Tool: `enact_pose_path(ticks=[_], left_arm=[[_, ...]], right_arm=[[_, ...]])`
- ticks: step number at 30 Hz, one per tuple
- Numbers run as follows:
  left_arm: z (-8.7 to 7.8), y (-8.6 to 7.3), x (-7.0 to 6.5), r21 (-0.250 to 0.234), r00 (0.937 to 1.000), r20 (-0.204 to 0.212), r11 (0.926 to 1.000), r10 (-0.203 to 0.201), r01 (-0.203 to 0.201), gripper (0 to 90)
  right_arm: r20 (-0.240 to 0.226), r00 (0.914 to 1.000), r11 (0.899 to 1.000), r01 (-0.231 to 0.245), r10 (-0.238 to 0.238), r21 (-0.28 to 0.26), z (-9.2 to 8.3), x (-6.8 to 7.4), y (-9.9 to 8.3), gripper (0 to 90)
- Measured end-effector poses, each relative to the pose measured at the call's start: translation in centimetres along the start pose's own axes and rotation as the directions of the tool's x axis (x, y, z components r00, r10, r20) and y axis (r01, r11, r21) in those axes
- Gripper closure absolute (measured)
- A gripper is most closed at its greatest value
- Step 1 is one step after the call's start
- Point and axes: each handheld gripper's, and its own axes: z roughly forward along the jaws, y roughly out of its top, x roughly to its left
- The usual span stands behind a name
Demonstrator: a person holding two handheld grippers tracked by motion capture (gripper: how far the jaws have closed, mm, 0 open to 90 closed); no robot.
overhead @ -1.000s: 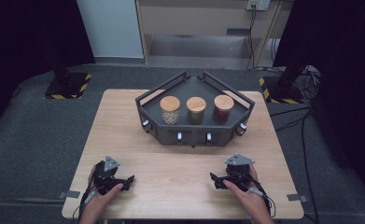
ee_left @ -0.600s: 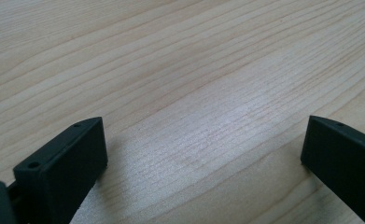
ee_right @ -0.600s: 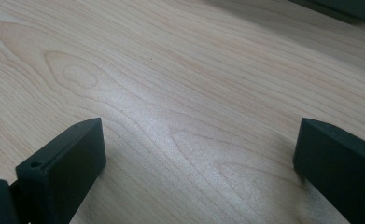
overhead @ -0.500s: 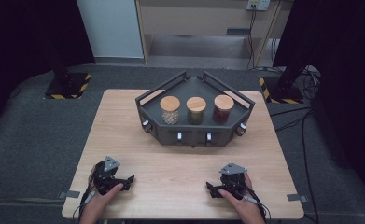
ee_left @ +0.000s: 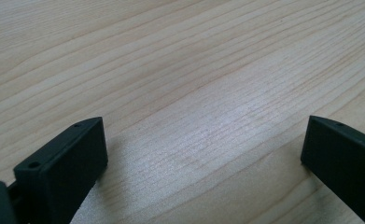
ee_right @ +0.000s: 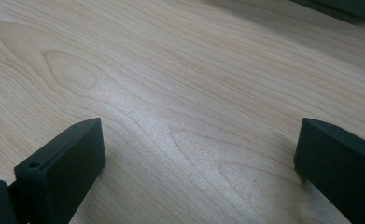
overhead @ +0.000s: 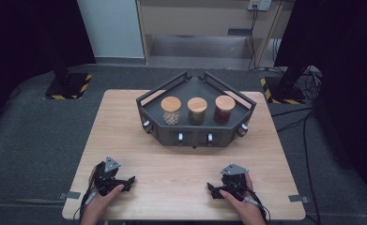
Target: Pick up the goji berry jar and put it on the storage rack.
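Since the earlier pictures the right gripper (overhead: 218,189) has slipped a little back toward the near edge of the table (overhead: 125,122), and its jaws have just been opening — nothing lies between them. The left gripper (overhead: 125,183) has kept its place.

In the high view both grippers rest on the wood close to the person: the left one at about 7 o'clock from the table's centre, the right one at about 5 o'clock. In the left gripper view and the right gripper view each pair of black jaws stands wide apart, with only bare wood grain between them, so both are released and hold nothing.

The things nearest to be worked on are three jars with wooden lids, which stand in a row inside the dark tray (overhead: 195,138) at 12 o'clock, well apart from both grippers. The left jar (overhead: 171,110) has pale contents, the middle jar (overhead: 197,111) greenish ones, and the right jar (overhead: 225,109) dark red ones. All three lids are on.

I judge that the work is at its very start — no jar is touched, lifted or opened. What remains, as far as I can see, is everything: the reach to the tray, the grasp and the handling itself.
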Motion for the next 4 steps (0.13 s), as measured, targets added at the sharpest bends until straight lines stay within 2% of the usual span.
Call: enact_pose_path(ticks=[4], left_arm=[[0.02,0.01,-0.14,0.0,1.0,-0.005,1.0,-0.006,0.006,0.0]], right_arm=[[0.001,1.0,1.0,0.0,0.0,0.0,0.0,0.02,0.0,2.1]])
